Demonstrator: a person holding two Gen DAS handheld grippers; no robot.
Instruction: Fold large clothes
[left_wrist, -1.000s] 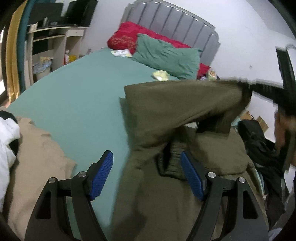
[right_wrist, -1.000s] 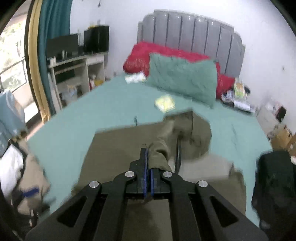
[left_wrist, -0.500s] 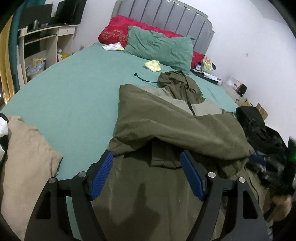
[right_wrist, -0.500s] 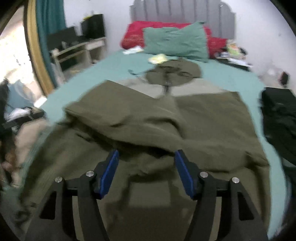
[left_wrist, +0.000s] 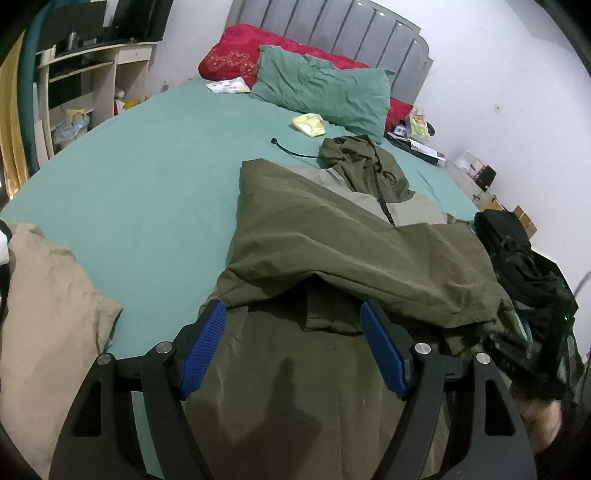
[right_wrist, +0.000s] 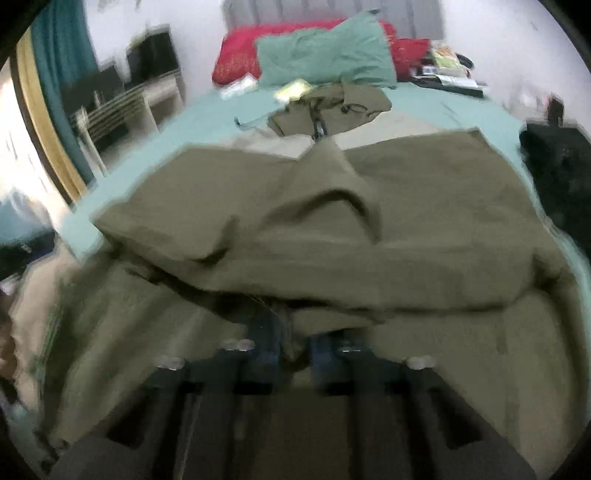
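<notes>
Olive-green hooded jacket (left_wrist: 332, 251) lies spread on the teal bed sheet (left_wrist: 147, 184), its hood (left_wrist: 354, 162) toward the pillows and one side folded across the body, so a long fold edge runs just ahead of both grippers.

In the left wrist view, from the left: a beige garment (left_wrist: 48, 295) is heaped at the near edge of the bed, and a cluttered white shelf unit (left_wrist: 92, 85) stands beyond the mattress. Next, the left gripper (left_wrist: 291, 321) hovers low over the jacket's lower part with its blue pads (left_wrist: 205, 343) wide apart and nothing between them but the cloth lying beneath. Past it, a black drawcord (left_wrist: 291, 147) trails from the hood onto the sheet, a small yellow packet (left_wrist: 308, 123) lies near a teal pillow (left_wrist: 325, 92), and a red pillow (left_wrist: 236, 62) leans on the grey padded headboard (left_wrist: 332, 22). At the far right a black bag (left_wrist: 517, 251) sits by the bed's edge.

In the right wrist view (badly blurred) the right gripper (right_wrist: 291, 343) sits at the jacket's fold edge, its jaws closing. A bit of olive cloth appears between the fingers, but whether the pads already press on it I cannot tell.
</notes>
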